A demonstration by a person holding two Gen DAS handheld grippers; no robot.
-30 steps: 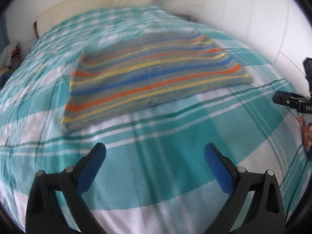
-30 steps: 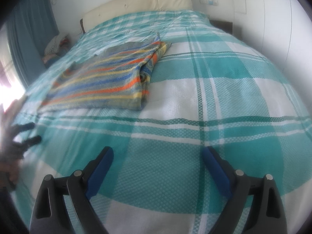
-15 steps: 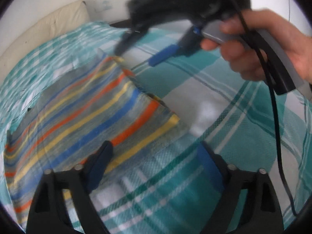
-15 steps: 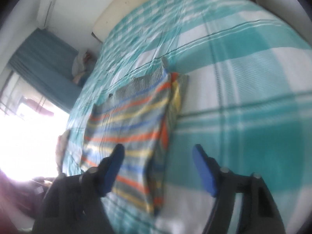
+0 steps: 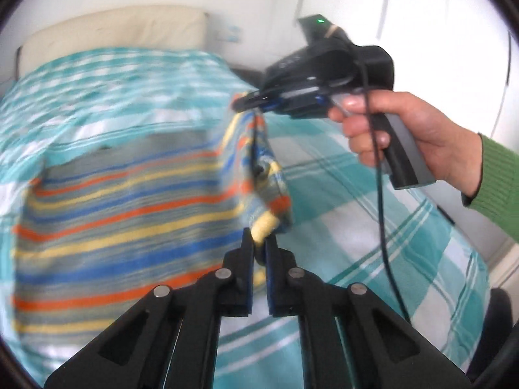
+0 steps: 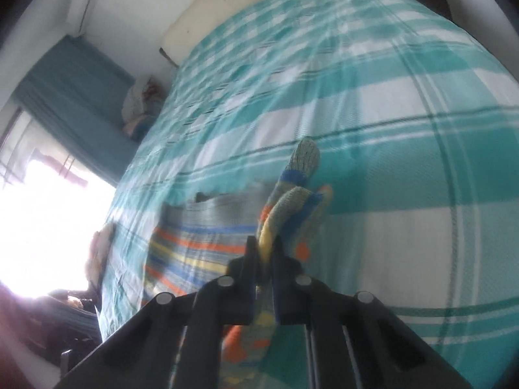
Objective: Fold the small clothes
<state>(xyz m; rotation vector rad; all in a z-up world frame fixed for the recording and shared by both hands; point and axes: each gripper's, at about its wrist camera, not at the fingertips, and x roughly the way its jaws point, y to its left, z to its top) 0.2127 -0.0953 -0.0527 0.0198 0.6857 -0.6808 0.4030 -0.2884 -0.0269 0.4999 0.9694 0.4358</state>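
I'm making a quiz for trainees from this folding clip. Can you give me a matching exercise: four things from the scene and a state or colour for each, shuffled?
Things:
1. left gripper
2. right gripper
3. bedspread
4. sleeve

States:
A. green
B. teal and white checks
C. shut on the striped garment's near corner
D. shut on the garment's far corner, lifted

Pairs: 1-C, 2-D, 3-B, 4-A

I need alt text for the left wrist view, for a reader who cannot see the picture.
The left gripper is shut on one corner of a striped garment and lifts its edge off a bed with a teal checked cover. Further along the same edge, the right gripper, held by a hand, is also shut on the garment.
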